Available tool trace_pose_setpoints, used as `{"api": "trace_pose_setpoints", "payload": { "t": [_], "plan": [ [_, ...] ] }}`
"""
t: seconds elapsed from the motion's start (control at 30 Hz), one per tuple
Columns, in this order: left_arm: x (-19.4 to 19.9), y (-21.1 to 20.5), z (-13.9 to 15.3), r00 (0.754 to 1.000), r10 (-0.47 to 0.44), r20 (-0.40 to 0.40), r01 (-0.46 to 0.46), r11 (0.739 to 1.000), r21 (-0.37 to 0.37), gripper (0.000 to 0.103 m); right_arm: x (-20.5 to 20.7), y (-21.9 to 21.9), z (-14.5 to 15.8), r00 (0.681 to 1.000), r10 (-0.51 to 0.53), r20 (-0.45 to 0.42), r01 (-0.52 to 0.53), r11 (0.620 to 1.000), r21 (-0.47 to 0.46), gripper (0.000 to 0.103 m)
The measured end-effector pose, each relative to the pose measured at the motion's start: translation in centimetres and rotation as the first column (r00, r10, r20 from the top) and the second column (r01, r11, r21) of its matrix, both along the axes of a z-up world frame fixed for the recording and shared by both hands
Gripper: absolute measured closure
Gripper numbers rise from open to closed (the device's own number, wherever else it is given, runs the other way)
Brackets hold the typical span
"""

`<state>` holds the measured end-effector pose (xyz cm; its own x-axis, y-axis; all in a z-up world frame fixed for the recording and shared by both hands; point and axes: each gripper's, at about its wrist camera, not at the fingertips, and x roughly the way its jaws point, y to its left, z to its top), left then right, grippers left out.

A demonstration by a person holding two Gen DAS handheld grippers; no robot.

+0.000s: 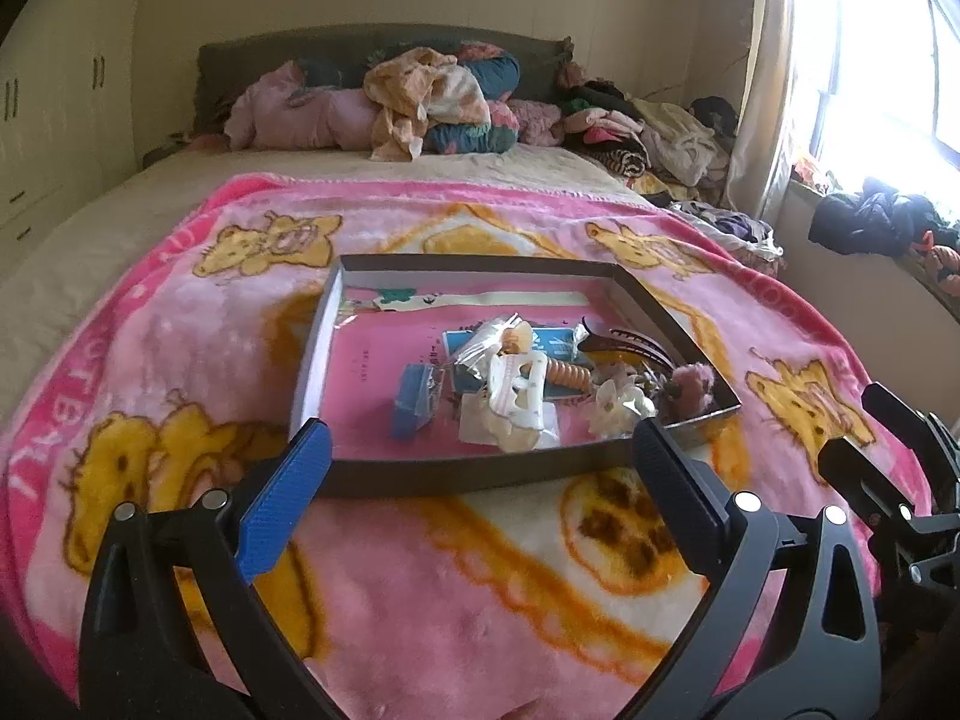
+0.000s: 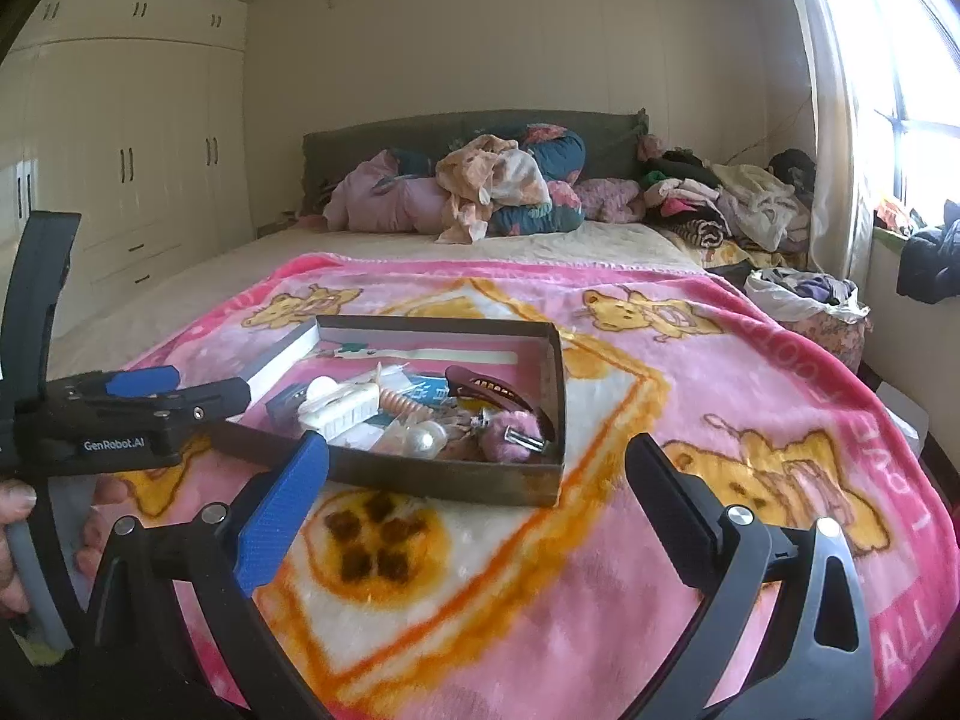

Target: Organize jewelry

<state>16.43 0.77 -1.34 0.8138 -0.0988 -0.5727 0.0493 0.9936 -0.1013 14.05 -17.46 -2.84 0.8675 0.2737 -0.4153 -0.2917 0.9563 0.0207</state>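
A shallow dark-rimmed box (image 1: 450, 474) with a pink floor lies on the pink bear-print blanket (image 1: 480, 600). In it are heaped a white claw clip (image 1: 516, 390), a small blue case (image 1: 414, 399), an orange spiral tie (image 1: 567, 375), a brown claw clip (image 1: 618, 348) and a pink pompom (image 1: 696, 387). My left gripper (image 1: 480, 438) stands open just short of the box's near wall, nothing between its fingers. From the right wrist view the box (image 2: 450, 480) also shows a pearl bead (image 2: 426, 438). My right gripper (image 2: 480, 450) is open and empty before the box's near right corner.
The left gripper (image 2: 204, 387), held by a hand (image 2: 18, 540), is at the box's left. The right gripper (image 1: 849, 426) shows at the far right. Pillows and piled clothes (image 1: 432, 102) lie by the headboard, a wardrobe (image 2: 138, 168) stands left, and a bag of clothes (image 2: 804, 300) sits under the window.
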Motion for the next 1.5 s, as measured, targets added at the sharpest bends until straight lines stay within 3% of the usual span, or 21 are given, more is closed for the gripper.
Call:
{"api": "trace_pose_setpoints", "payload": {
  "t": [0.67,1.5],
  "plan": [
    [-5.5,0.4,-0.9,0.995,0.042,0.091,-0.046,0.998,0.038,0.012,-4.5,0.2,-2.0,0.996,0.014,0.084,-0.011,0.999,-0.036,0.007],
    [-8.3,-0.9,-0.9,0.972,0.059,0.226,-0.074,0.996,0.059,0.011,-7.1,-0.9,-2.0,0.973,-0.036,0.227,0.029,0.999,0.034,0.007]
  ]
}}
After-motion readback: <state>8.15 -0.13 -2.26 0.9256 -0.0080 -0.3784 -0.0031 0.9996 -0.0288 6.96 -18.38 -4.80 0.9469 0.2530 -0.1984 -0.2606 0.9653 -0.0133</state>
